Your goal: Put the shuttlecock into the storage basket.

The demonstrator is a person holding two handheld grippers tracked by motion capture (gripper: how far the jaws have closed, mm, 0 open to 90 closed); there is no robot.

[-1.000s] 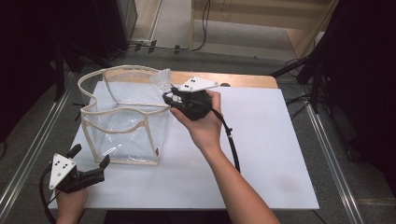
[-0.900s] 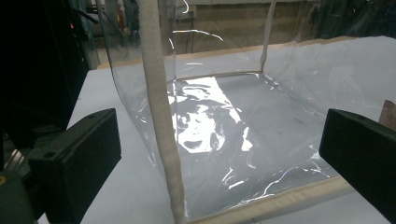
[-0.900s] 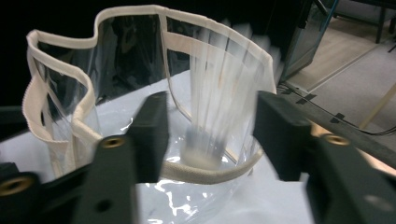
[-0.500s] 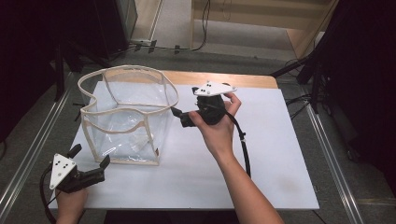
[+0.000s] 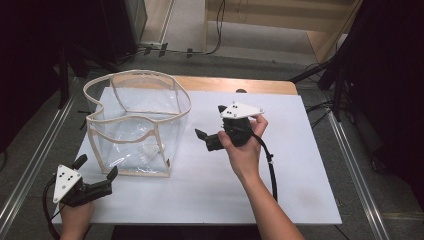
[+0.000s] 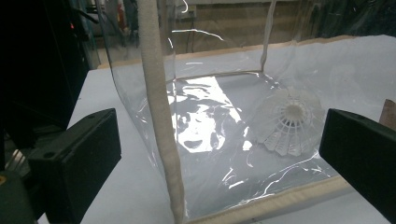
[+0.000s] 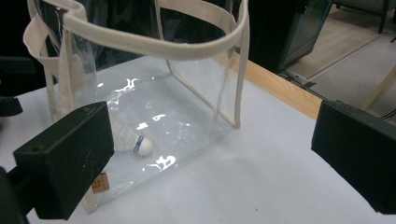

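A white sheet (image 5: 295,165) covers most of the tabletop (image 5: 250,85), whose bare wooden edge shows along the far side. Grey floor (image 5: 190,30) lies beyond, crossed by black cables (image 5: 220,47). Metal rails (image 5: 357,175) run along both sides, with dark stands (image 5: 340,75) nearby.

Bag (image 5: 135,125), upper left of the high view: clear glossy plastic film, crinkled, glare patches; edges bound in matt cream cloth tape. Shuttlecock (image 6: 287,121) inside: white plastic mesh skirt, smooth rounded cap. Table (image 5: 300,190): matt white sheet over a pale wood edge. Left gripper (image 5: 95,172) and right gripper (image 5: 206,140): matt black plastic jaws, faintly scuffed.
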